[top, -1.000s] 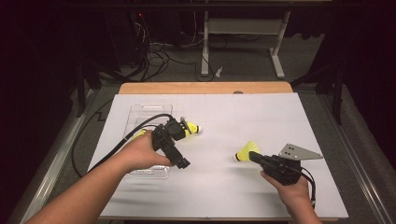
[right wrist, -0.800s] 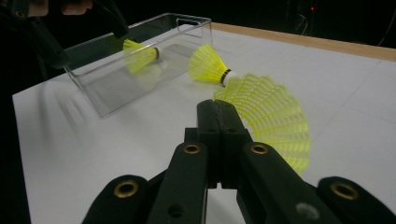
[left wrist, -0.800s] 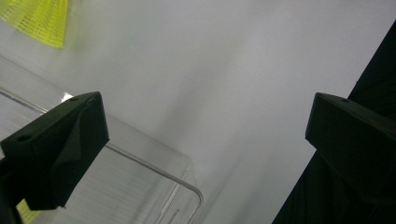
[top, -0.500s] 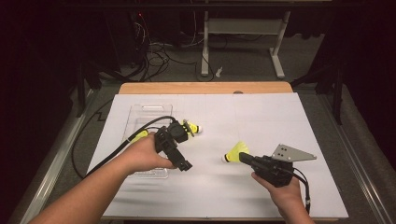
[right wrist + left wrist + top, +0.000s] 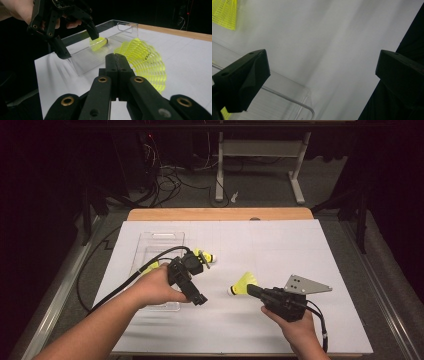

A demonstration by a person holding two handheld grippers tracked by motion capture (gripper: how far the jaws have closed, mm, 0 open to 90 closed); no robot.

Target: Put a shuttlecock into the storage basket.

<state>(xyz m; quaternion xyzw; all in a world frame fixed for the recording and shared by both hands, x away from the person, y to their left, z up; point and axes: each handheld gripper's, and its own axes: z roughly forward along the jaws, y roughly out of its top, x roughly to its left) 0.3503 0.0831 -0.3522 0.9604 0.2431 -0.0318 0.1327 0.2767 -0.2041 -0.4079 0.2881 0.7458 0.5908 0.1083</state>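
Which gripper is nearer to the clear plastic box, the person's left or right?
Left. The left gripper hangs over the near corner of the clear plastic box, open. The right gripper is off to the box's right, shut on a yellow shuttlecock.

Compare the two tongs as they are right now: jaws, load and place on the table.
The left tongs have their jaws wide apart and hold nothing; the right tongs have their jaws pressed together on the skirt of a yellow shuttlecock. The left tongs hang at the near corner of the clear plastic box, while the right tongs are over open white table to its right. Both are black and hand-held.
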